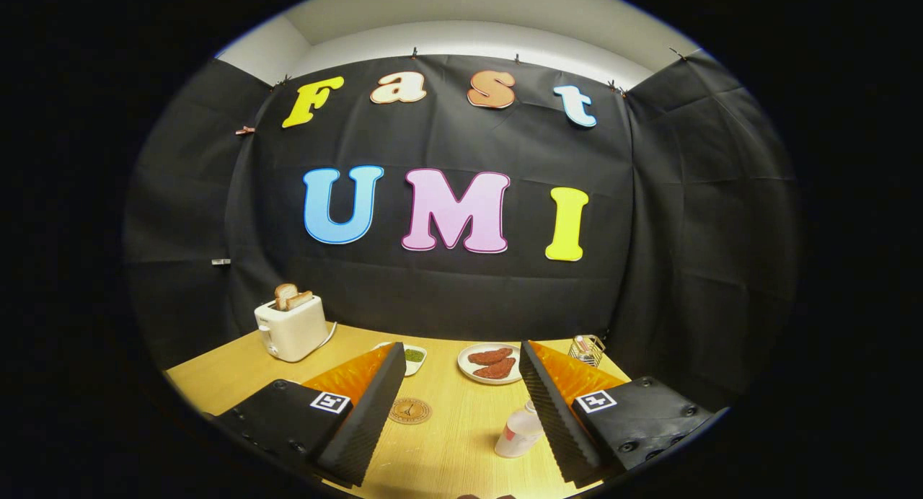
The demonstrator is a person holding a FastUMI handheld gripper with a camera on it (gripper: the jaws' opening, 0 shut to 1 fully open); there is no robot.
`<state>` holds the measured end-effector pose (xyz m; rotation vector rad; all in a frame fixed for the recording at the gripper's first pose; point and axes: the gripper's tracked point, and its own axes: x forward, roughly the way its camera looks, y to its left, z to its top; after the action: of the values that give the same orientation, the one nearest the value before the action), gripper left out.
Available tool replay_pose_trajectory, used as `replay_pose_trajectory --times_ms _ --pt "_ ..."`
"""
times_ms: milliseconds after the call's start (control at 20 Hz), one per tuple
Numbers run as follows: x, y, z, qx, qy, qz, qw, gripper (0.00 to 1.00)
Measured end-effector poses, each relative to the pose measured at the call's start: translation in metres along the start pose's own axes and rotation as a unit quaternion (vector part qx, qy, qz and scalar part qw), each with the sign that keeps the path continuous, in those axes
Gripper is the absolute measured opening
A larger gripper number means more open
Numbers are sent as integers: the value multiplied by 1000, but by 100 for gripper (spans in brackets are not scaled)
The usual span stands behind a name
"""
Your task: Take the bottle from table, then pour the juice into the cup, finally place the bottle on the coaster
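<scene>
My gripper [461,351] is open, its fingers spread wide above the wooden table [447,456]. A small pale bottle [518,433] with a pinkish label stands on the table between the fingers, close against the inner side of the right finger [551,405]. A round brown coaster [409,411] lies flat on the table beside the inner side of the left finger [368,412]. The cup is hidden from me.
A white toaster [290,328] with bread slices in it stands at the back left. A white plate [490,364] with two brown patties sits beyond the fingers. A small dish of green bits [414,356] lies left of the plate, a wire holder [586,350] at the back right.
</scene>
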<state>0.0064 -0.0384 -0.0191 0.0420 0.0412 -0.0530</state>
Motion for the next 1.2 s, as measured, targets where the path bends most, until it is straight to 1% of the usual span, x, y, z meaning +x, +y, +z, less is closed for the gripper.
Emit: replay_pose_trajectory --times_ms 300,550,850,1050,1200 --pt "6 -26 -5 4 3 -10 1000 97" --pt "15 -54 -21 4 12 -17 1000 97" --pt "33 -73 -58 10 28 -5 1000 97" --pt "48 -82 -93 4 43 3 999 97" --pt "54 -87 -119 12 58 7 998 97"
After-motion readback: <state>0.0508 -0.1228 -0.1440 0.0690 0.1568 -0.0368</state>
